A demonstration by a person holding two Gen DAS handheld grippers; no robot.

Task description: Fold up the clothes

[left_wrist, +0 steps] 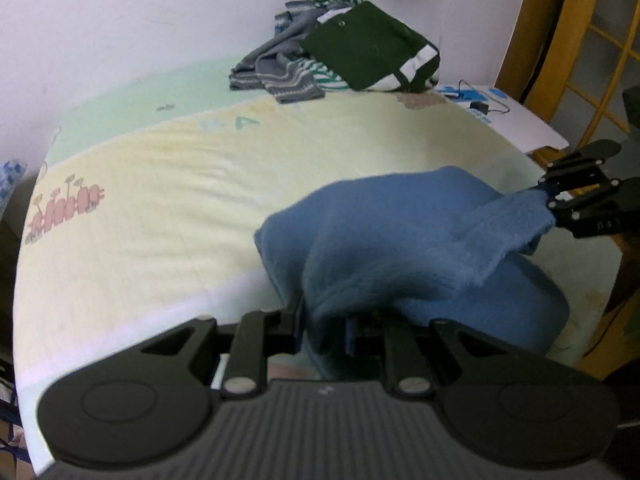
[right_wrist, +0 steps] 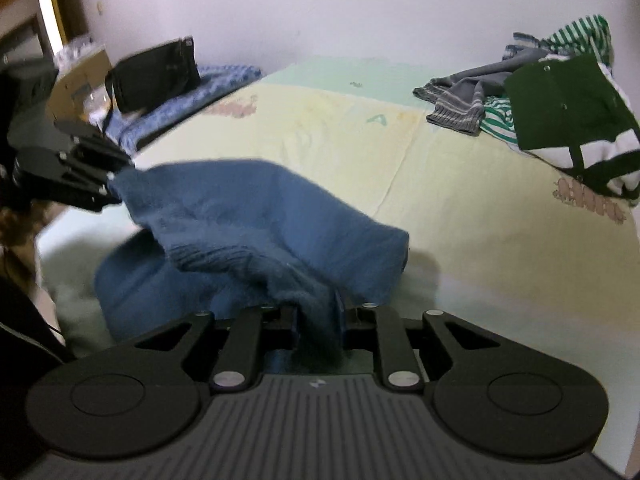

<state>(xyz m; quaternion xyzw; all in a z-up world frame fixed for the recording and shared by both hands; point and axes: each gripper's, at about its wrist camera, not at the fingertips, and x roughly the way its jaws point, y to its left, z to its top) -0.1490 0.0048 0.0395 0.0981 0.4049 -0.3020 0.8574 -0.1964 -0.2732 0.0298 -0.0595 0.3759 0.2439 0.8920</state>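
Your left gripper: clenched on blue garment | your right gripper: clenched on its other edge

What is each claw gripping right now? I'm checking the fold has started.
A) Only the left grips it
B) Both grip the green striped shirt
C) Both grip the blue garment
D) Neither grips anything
C: the blue garment is pinched in the left claw and in the right claw, stretched between them.
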